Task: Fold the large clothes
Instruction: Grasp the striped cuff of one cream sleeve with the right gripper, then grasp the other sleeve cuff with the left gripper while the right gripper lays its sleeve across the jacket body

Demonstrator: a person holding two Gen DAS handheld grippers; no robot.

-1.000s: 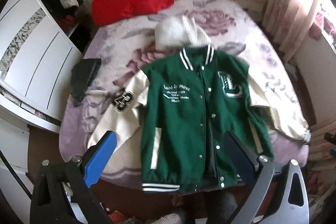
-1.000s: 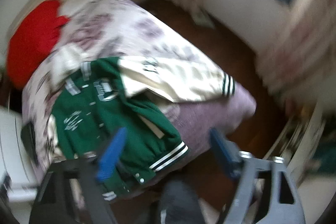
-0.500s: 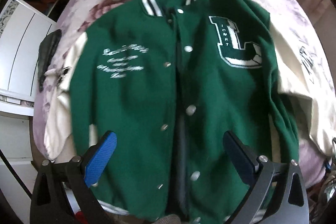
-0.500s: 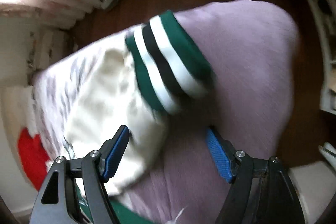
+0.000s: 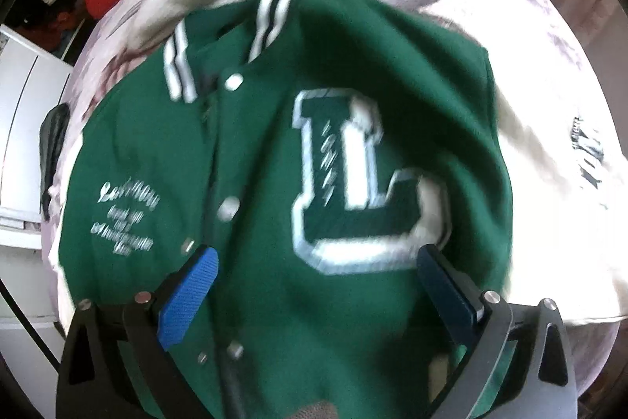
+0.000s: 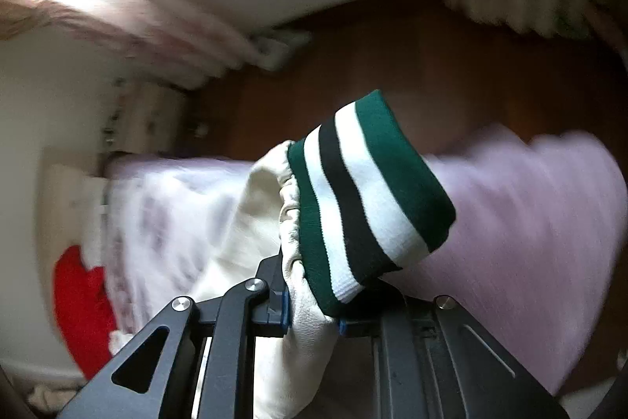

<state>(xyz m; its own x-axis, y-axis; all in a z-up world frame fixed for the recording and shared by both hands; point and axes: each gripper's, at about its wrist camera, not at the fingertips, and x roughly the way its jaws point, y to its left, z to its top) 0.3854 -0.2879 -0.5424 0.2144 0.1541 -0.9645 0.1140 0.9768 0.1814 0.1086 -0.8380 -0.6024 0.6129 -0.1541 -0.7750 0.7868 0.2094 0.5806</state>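
Both fingers of the right gripper [image 6: 312, 309], earlier apart, are closing on the sleeve [image 6: 302, 301].

At the bottom centre of the frame, the right tongs [image 6: 312, 317] are closing on a cream jacket sleeve [image 6: 302, 301] just below its green, white and black striped cuff [image 6: 365, 199]. Behind lies a bed [image 6: 530, 222] with pale lilac cover. A red cloth [image 6: 82, 301] sits lower left; brown floor [image 6: 431, 57] shows above.
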